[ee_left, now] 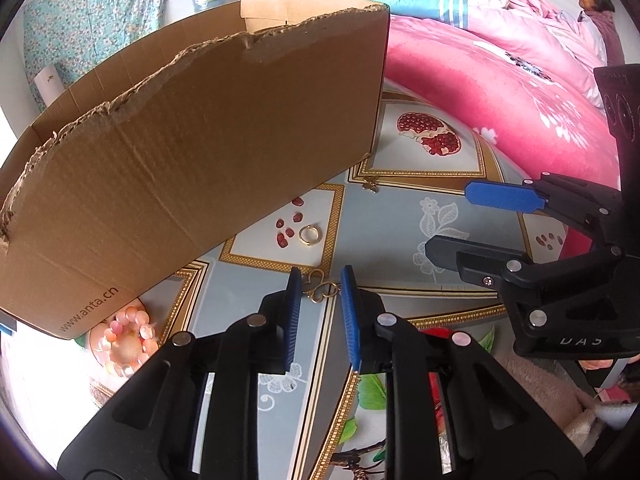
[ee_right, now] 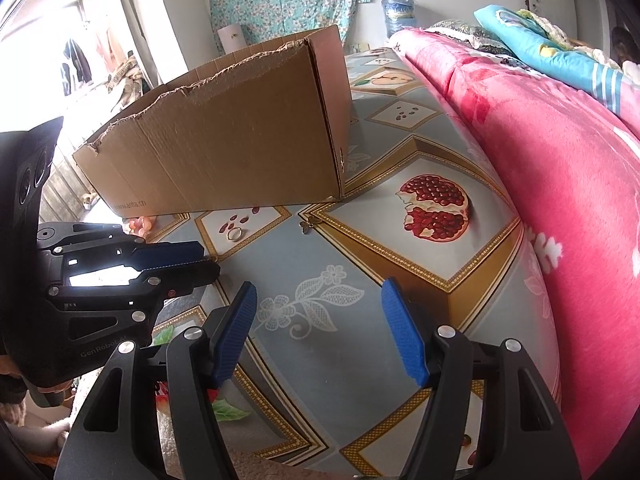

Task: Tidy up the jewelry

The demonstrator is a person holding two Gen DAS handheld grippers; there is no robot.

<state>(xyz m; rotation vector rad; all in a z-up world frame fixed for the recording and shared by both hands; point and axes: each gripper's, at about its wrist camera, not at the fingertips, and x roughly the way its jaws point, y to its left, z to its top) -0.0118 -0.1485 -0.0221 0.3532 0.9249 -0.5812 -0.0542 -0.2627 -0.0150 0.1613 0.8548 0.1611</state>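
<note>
The blue ribbed fingers [ee_left: 294, 300] of the left gripper [ee_left: 319, 294] stand narrowly apart, bracketing a small gold clover-link charm [ee_left: 320, 289] on the table without visibly pinching it; the right gripper [ee_right: 320, 320] hangs spread wide and empty over the cloth. The step in hand looks like picking up this charm, so the next move calls for closing squarely on the thin metal, then carrying it to the box.

The big torn brown cardboard box [ee_left: 192, 152] stands just behind. The fruit-printed oilcloth table cover [ee_left: 400, 216] carries a plain gold ring [ee_left: 309, 235], a second gold charm [ee_left: 371, 187] and a pink bead bracelet [ee_left: 128, 336] tucked partly under the box corner. A pink floral quilt [ee_right: 560, 160] borders the right.
</note>
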